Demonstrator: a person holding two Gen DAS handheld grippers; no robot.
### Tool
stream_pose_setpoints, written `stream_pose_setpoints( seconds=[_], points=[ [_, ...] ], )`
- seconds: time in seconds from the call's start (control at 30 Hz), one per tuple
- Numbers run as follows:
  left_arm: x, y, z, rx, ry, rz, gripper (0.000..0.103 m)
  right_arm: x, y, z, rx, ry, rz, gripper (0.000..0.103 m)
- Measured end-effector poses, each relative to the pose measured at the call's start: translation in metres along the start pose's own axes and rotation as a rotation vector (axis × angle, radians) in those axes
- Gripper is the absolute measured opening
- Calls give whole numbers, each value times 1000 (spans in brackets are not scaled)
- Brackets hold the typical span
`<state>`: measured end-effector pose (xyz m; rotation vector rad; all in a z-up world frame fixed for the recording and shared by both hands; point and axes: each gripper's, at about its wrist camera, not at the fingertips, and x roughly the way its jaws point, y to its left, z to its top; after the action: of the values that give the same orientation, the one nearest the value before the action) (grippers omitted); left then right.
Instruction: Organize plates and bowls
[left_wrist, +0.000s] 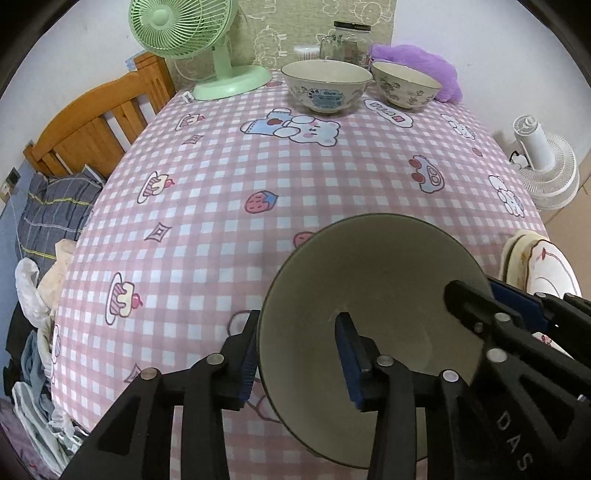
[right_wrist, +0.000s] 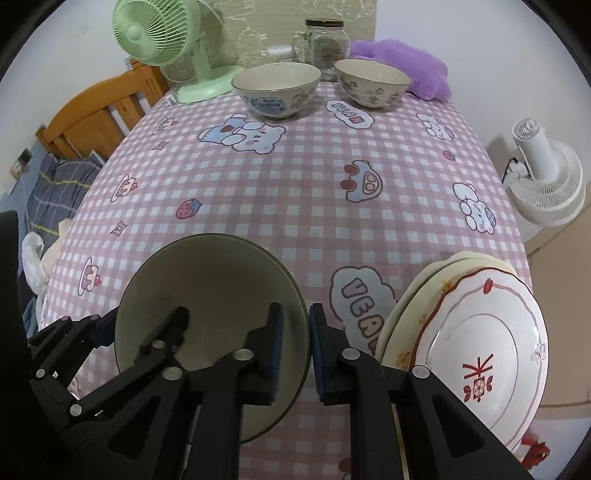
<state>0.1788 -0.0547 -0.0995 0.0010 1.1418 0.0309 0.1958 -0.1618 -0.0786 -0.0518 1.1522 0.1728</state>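
Gingham tablecloth (right_wrist: 295, 192) bears a glazed, breakable bowl (right_wrist: 210, 317). Both grippers, left (left_wrist: 299, 354) and right (right_wrist: 293, 347), straddle its rim, fingers parted, not pinching. Grasp the rim; it looks slippery.

Home bedroom, wooden bed frame (left_wrist: 99, 122), bedding (left_wrist: 55, 206), checked tablecloth (left_wrist: 295, 177)

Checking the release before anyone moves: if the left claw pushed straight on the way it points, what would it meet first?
The near bowl: the left claw straddles its rim, one finger inside, one outside. Pushing on would probably drive the rim deeper between them, then reach the tablecloth. Depth is unclear.
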Motion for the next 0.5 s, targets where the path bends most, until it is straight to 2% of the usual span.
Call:
stream_pose_setpoints(
  seconds=[0.07,0.1,0.17,0.23,0.4,0.5],
  points=[
    [-1,0,-2,-5,0,0,61,0,1,-2,-9,2,9,30],
    [-2,1,-3,-8,-3,0,64,-1,2,-2,-12,0,9,35],
    [-6,4,-4,-16,-15,-7,73,-5,4,-3,-13,-17,14,58],
    [-12,7,-3,-21,-34,-10,84,-9,6,-3,-14,-34,20,65],
    [-21,15,4,-10,-68,-37,86,-20,16,2,-4,-82,11,66],
    [-28,21,13,-2,-94,-55,86,-28,20,9,16,-105,-7,70]
  ],
)
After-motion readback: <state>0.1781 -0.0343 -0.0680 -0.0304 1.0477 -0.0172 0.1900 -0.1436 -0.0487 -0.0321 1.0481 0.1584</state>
